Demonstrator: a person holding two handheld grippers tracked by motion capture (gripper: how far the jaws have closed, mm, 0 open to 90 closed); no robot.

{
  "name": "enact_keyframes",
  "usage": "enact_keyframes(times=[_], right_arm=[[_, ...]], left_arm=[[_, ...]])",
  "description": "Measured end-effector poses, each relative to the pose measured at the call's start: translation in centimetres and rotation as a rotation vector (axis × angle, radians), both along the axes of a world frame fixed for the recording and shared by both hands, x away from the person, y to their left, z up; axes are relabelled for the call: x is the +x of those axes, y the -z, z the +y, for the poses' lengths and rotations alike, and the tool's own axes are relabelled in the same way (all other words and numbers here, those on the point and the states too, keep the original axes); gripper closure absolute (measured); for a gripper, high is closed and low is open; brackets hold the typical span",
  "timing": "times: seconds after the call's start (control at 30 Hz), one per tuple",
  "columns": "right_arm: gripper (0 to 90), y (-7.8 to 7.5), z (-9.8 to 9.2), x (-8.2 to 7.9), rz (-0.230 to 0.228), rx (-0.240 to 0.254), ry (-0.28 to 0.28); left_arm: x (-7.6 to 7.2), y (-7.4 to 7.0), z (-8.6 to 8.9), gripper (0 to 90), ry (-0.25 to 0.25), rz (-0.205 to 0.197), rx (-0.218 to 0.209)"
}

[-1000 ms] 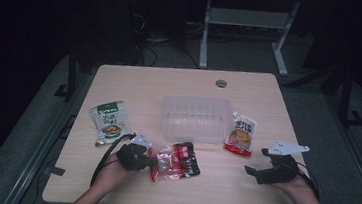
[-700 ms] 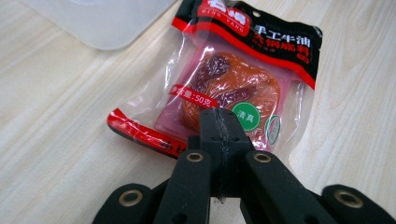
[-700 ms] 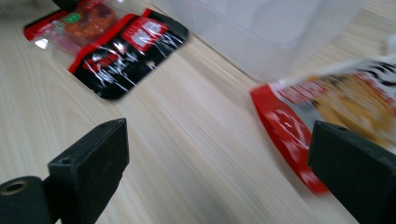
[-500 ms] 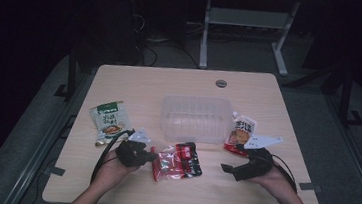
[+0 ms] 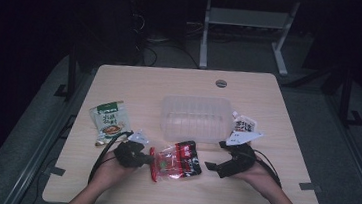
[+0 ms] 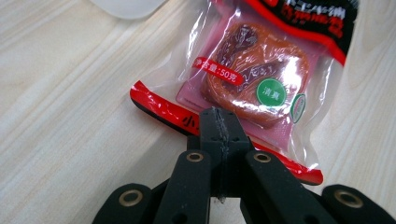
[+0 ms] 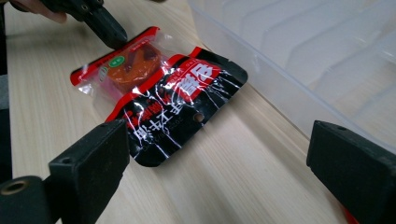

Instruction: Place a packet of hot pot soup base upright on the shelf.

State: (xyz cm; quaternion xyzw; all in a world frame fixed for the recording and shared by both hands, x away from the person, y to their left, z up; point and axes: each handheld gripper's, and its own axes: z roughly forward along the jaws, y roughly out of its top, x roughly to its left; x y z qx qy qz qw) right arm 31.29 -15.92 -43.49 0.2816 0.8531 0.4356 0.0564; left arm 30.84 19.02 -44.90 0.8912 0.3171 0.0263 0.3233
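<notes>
My left gripper (image 6: 218, 122) is clenched on the red sealed edge of a snack packet (image 6: 261, 74). Beyond those fingertips its clear window shows an orange-brown block and a green round sticker. My right gripper (image 7: 219, 154) is released, jaws wide; the packet's black, red-lettered end (image 7: 182, 100) lies just ahead, a clear plastic tub (image 7: 299, 51) beside.

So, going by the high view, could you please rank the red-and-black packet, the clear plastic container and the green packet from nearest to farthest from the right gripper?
From the right gripper:
1. Red-and-black packet, just to its left, with the left gripper shut on its far edge.
2. Clear plastic container, just beyond it, toward the table's middle.
3. Green packet, far across on the table's left side.
</notes>
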Motion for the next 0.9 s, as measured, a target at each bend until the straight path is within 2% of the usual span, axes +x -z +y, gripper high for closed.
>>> enact_keyframes(times=[0.07,0.2,0.27,0.43,0.57,0.63,0.67,0.73,0.8,0.9], right_arm=[[5.6,0.0,0.6,0.1,-0.001,0.013,-0.013],[5.5,0.1,1.0,0.1,0.003,0.0,-0.028],[5.5,0.1,0.9,0.1,0.004,0.006,-0.024],[5.2,0.2,0.9,0.2,0.023,0.002,-0.026],[5.3,0.1,1.3,0.5,0.043,0.026,-0.038],[5.3,0.0,1.5,0.5,0.044,0.021,-0.038],[5.3,0.0,1.5,0.5,0.041,0.023,-0.039],[5.4,0.0,1.5,0.5,0.037,0.024,-0.037],[5.5,0.1,1.5,0.4,0.037,0.019,-0.037],[5.6,0.2,1.5,0.4,0.036,0.011,-0.034]], left_arm=[[0.0,0.1,0.0,89.9,-0.005,0.006,0.004],[0.1,0.3,0.0,89.9,0.005,0.011,0.022],[0.0,0.4,-0.1,89.9,-0.005,0.013,0.032],[0.1,0.5,0.0,89.9,-0.009,0.012,0.025],[0.1,0.5,-0.1,89.9,-0.005,0.014,0.03],[0.1,0.4,-0.1,89.9,-0.006,0.018,0.031],[0.2,0.3,-0.1,89.9,-0.01,0.017,0.005],[0.2,0.0,-0.1,89.9,-0.009,0.007,0.006],[-0.1,-1.0,-0.4,89.9,-0.006,-0.033,-0.067],[-0.3,-1.3,-1.0,89.9,0.015,-0.053,-0.078]])
